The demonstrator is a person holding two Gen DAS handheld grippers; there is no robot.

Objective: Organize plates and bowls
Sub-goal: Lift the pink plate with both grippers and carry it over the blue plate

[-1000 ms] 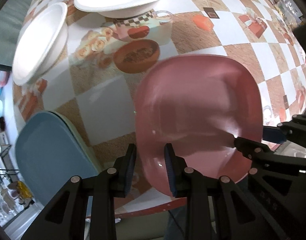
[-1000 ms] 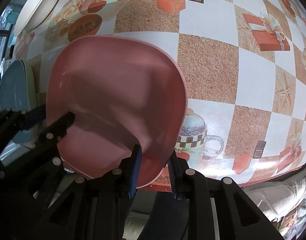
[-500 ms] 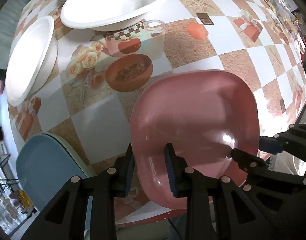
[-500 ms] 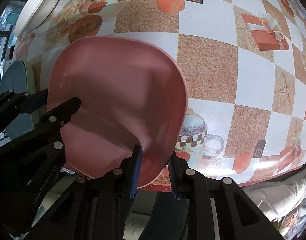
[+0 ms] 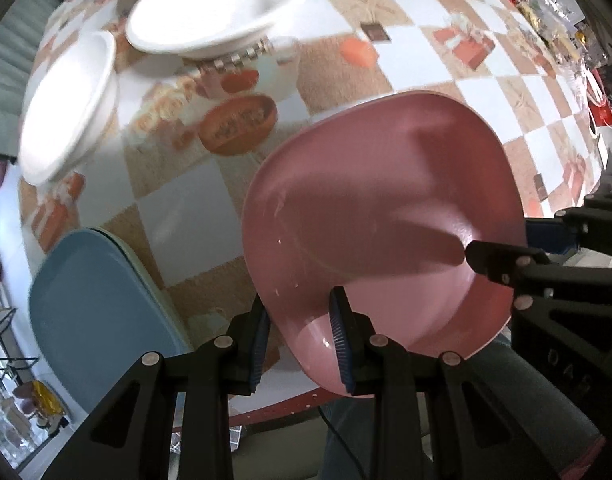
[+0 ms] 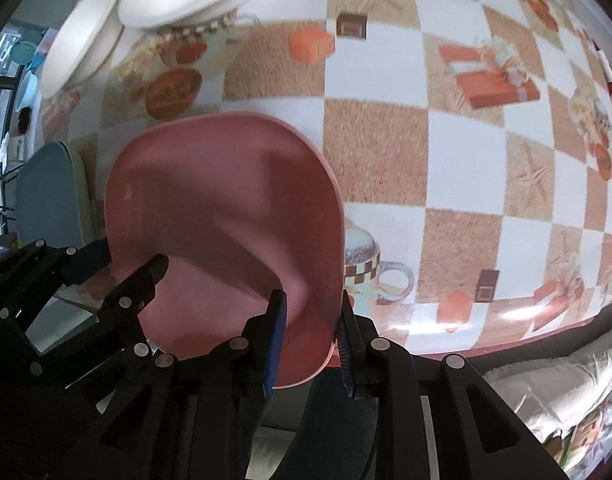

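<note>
The pink plate (image 5: 382,216) hangs above the near edge of the checkered table (image 6: 458,184), and you have it by both sides. Your left gripper (image 5: 300,344) is clamped on its near-left rim, your right gripper (image 6: 310,340) on its near-right rim. To the left lies a blue plate (image 5: 94,300); two white bowls (image 5: 222,4) sit at the far left.

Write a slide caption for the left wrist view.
Both claws grip a pink plate by opposite rims above a checkered tablecloth, with white bowls beyond and a blue plate alongside.
</note>
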